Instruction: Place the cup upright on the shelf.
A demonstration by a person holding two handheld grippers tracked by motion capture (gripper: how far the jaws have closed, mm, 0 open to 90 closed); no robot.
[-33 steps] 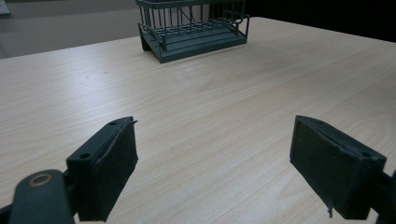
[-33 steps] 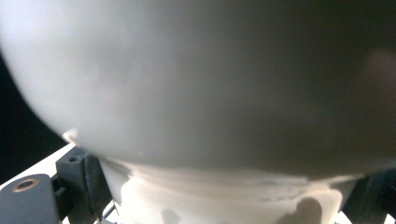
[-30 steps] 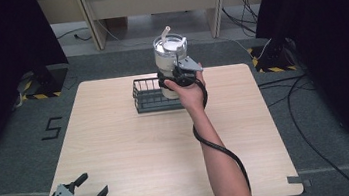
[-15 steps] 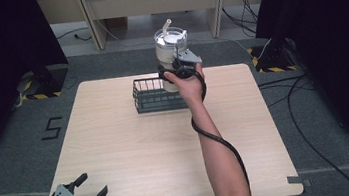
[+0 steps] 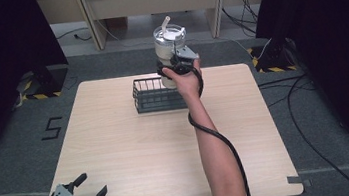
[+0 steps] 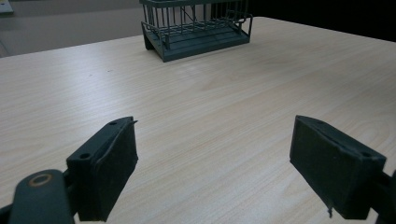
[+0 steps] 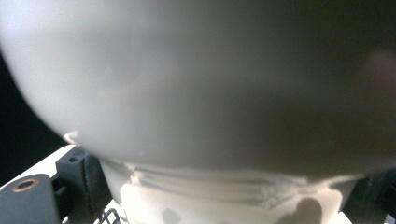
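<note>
Now, right gripper [image 5: 175, 70] clamped on blender jug [image 5: 170, 45] base, above basket [image 5: 154, 96], left gripper [image 5: 92, 187] wide open, empty.

You are working at a light wood-grain table [image 5: 159, 155] with rounded corners, standing on grey floor [image 5: 14, 163]. Directly on its top rests one dark wire basket [image 5: 154, 94], set near the far edge and roughly midway across; from the left gripper view the same basket [image 6: 196, 25] sits upright and flat on the boards, its slatted floor visible through the wires. A small grey tab [image 5: 297, 180] shows at the near right corner of the tabletop; its nature cannot be determined.
</note>
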